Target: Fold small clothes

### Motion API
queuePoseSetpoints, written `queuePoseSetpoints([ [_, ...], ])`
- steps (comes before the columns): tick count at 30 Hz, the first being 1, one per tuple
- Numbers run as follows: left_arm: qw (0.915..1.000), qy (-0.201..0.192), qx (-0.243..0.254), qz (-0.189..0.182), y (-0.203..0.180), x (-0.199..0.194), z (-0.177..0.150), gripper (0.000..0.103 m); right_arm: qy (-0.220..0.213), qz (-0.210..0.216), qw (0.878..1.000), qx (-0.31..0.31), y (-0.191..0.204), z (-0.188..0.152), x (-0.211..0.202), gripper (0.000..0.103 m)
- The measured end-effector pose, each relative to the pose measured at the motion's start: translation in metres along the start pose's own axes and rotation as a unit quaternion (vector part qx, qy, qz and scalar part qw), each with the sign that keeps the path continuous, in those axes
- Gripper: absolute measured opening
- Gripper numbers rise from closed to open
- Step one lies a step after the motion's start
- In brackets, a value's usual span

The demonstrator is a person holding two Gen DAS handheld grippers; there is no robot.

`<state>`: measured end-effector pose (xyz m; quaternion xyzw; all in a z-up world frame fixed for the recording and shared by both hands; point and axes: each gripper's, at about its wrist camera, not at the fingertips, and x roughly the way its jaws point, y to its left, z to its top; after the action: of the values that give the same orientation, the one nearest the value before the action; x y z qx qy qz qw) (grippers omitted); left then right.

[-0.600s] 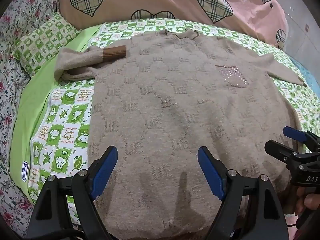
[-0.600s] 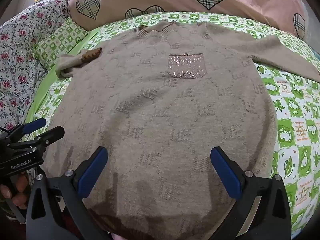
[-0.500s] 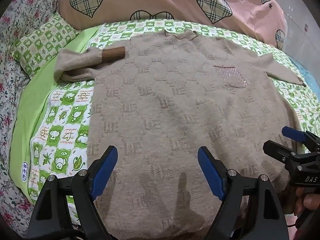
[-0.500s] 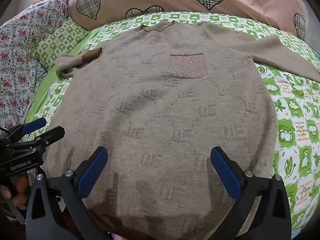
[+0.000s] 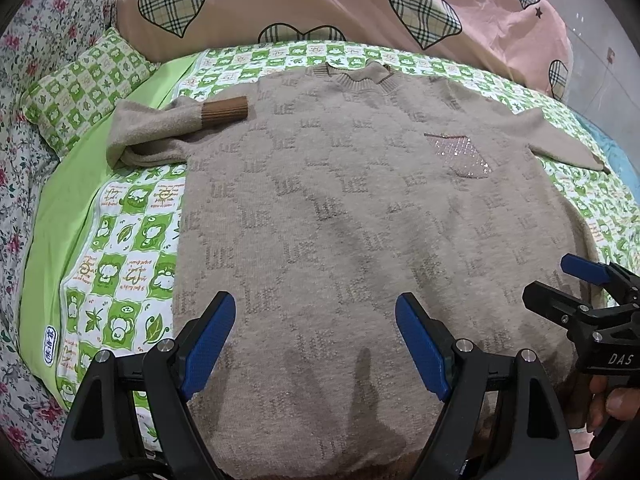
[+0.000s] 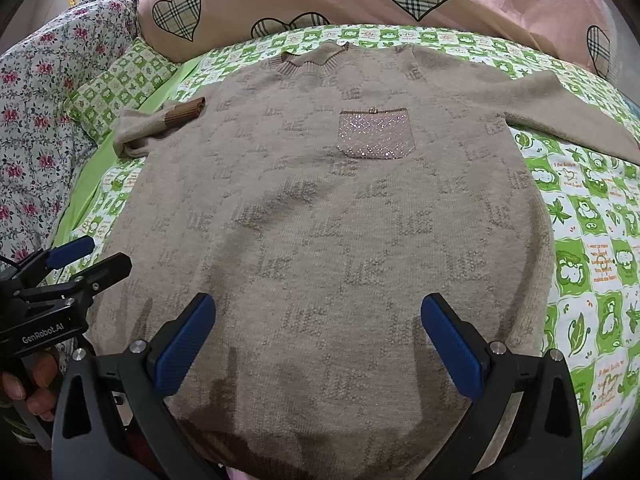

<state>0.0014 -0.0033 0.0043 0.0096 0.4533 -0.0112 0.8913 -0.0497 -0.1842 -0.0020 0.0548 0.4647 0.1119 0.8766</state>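
Your left gripper (image 5: 316, 344) and right gripper (image 6: 318, 340) both hover over the near hem of the sweater (image 5: 360, 220) with blue ribbed pads spread wide, holding nothing. The fuzzy beige knit (raised letter pattern, sparkly pocket (image 6: 376, 134)) lies flat, collar far, on the green checked bedsheet (image 6: 592, 240). Its left sleeve is folded inward, brown ribbed cuff (image 5: 222, 111) on the shoulder; a pink heart-print pillow (image 5: 320, 0) sits beyond.

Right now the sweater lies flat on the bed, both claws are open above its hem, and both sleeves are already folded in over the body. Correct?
Not quite. Only one sleeve is folded in; the other sleeve is spread out over the bed, as the right wrist view shows. The sweater lies flat, both claws open above its hem.
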Motion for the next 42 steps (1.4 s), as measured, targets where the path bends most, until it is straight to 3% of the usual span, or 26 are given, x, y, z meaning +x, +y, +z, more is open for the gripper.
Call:
queuePoseSetpoints([
  [13, 1.0, -0.003, 0.006, 0.005, -0.001, 0.0, 0.0, 0.083, 0.029, -0.018, 0.999, -0.008, 0.001, 0.001, 0.002, 0.102],
  [18, 0.9999, -0.003, 0.01, 0.007, -0.002, 0.001, 0.001, 0.083, 0.016, -0.005, 1.0, -0.002, 0.001, 0.003, 0.001, 0.102],
  [21, 0.9998, -0.006, 0.014, 0.013, -0.003, 0.001, 0.001, 0.083, 0.031, -0.004, 0.999, 0.002, 0.0, 0.003, 0.001, 0.102],
  [27, 0.9999, 0.002, -0.001, -0.012, -0.003, 0.004, 0.003, 0.083, 0.055, -0.004, 0.998, 0.009, 0.0, 0.005, 0.003, 0.102],
  [32, 0.9999, 0.008, 0.006, -0.006, -0.004, 0.007, 0.005, 0.083, -0.006, -0.016, 1.0, -0.004, -0.004, 0.003, 0.002, 0.102],
  [37, 0.9993, 0.03, -0.006, -0.023, -0.002, 0.012, 0.008, 0.083, -0.002, -0.012, 1.0, 0.0, -0.006, 0.004, 0.004, 0.102],
  [42, 0.9997, 0.015, -0.006, -0.018, -0.002, 0.009, 0.011, 0.083, -0.006, -0.015, 1.0, -0.003, -0.009, 0.005, 0.003, 0.102],
])
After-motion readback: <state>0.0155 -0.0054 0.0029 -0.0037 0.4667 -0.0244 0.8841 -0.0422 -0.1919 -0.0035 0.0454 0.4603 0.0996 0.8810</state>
